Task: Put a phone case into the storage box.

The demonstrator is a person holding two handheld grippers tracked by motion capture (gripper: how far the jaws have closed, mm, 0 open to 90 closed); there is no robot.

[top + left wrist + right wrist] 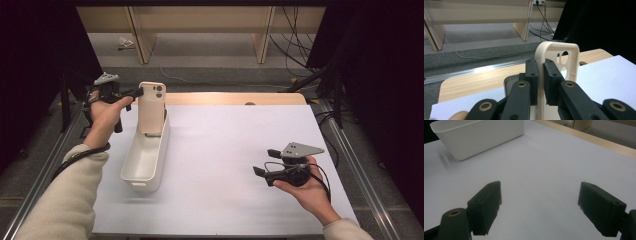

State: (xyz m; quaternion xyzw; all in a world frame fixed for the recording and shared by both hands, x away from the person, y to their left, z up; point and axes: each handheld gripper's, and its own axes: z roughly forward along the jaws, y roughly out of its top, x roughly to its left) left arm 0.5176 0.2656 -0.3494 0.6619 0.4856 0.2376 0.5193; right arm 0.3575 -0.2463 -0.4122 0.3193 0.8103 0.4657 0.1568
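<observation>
The wide table with its white matte top (225, 165) carries the whole scene, reaching out ahead of both tools. On it, below and just to the right of the left gripper (140, 91), sits the long white plastic bin (145, 160), open side up, one narrow end toward the person. From the right gripper's own camera that bin (479, 135) lies well ahead and off to the left, apart from its jaws. And there it is: the beige phone case with round camera cut-outs (151, 107) stands upright over the far end of the bin, its lower edge dipping inside the rim. The left gripper (541, 75) has its black jaws pressed tight on the case's side wall (544, 50), one pad inside the shell, one outside. Over on the right, the right gripper (265, 162) hovers low above bare tabletop, jaws spread wide (539, 205), nothing between them.
</observation>
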